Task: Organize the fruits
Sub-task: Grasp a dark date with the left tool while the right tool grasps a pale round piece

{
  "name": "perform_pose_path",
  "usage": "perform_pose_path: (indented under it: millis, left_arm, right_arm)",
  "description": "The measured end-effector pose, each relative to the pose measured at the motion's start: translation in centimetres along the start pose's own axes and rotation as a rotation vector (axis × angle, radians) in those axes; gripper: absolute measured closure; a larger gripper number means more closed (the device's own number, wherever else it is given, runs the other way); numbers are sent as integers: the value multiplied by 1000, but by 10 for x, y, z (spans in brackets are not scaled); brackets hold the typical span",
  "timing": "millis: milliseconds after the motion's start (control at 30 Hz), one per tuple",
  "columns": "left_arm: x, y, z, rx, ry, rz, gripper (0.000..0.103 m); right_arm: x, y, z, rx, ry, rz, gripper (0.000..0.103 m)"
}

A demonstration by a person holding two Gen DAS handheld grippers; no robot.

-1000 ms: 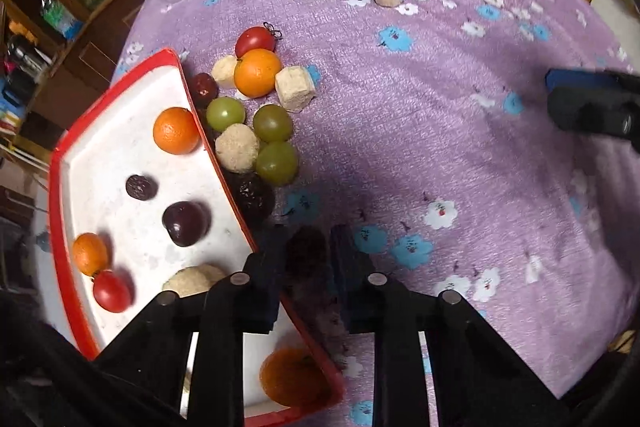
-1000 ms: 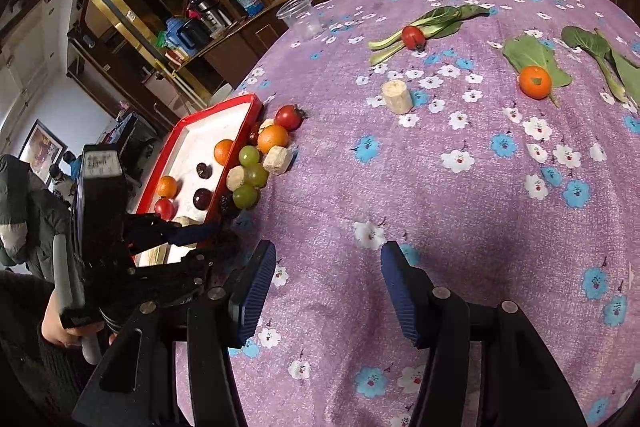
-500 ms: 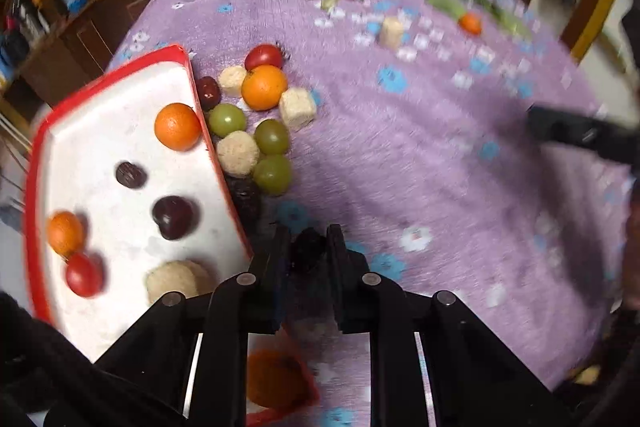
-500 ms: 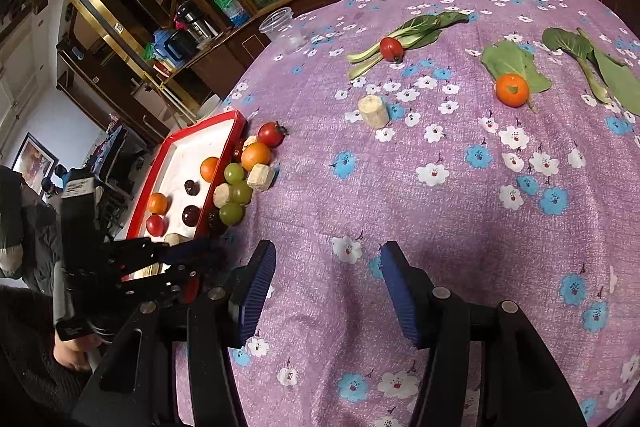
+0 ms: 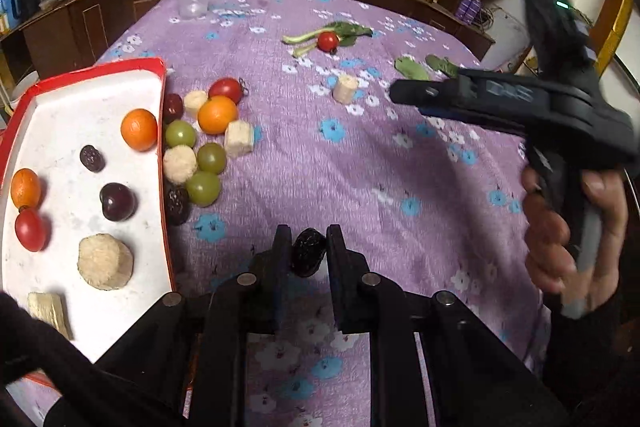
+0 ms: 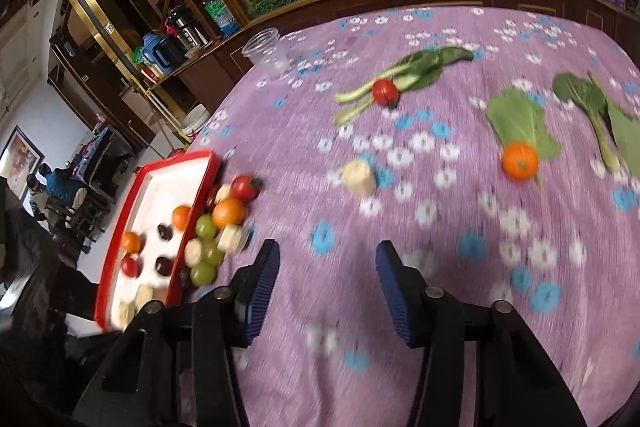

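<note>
Pinching a small, wrinkled dark date (image 5: 307, 254) between its fingertips, the left gripper (image 5: 306, 255) grips crosswise; light, soft, easily squashed.

fruit half sorted into a red-rimmed tray

a dark wrinkled date (image 5: 307, 253) sits pinched above the purple cloth. the white tray (image 5: 60, 115) holds two oranges, a red tomato, a dark plum, a small date and pale chunks. a cluster of green grapes (image 5: 202, 163), an orange, a tomato and pale chunks lies just beside its rim. farther off lie a tomato (image 5: 328, 41) on greens and an orange (image 6: 519, 161) on a leaf.
</note>
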State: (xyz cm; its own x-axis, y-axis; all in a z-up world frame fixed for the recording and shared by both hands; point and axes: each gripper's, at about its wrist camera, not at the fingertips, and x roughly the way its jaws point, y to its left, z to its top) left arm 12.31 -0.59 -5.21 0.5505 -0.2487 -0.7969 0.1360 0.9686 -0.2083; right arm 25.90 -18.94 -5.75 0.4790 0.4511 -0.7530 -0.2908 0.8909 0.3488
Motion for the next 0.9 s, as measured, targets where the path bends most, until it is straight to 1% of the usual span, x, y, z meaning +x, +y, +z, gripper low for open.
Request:
perform_pose_path:
  millis: [67,100,233,300,400,433,467,500,600,700,833,900]
  left_arm:
    - [-2,2,3,-18,-15,-19,88]
    - [-3,2,4,-22,-21,-22,88]
    - [-3,8,8,-25,-38,-11,89]
    - [0,13,10,-40,-26,-32,89]
    - [4,17,11,-44,-27,-33,89]
    - [4,19,11,-47,-26,-36,89]
    - [5,21,11,-52,-26,-39,90]
    - [4,22,11,-55,-25,-41,90]
    - [4,24,11,-59,-27,-40,90]
    - [5,25,10,-62,-18,-34,90]
    - [2,27,6,-65,-6,-25,90]
    - [2,27,5,-46,3,-17,90]
  right_arm:
    - [12,0,11,-12,3,-18,56]
    - [20,-1,18,-13,10,-29,59]
    - [47,-1,35,-25,33,-80,61]
    - [61,-2,39,-22,52,-91,68]
    - [77,-2,42,-35,51,-178,71]
    - [81,-2,42,-40,51,-191,71]
    - [85,-3,41,-38,60,-185,76]
    - [88,-3,40,-39,65,-179,77]
    - [89,1,39,-70,56,-204,77]
    - [86,1,37,-61,65,-191,77]
    - [67,8,29,-56,59,-157,77]
    - [50,12,22,-44,46,-132,77]
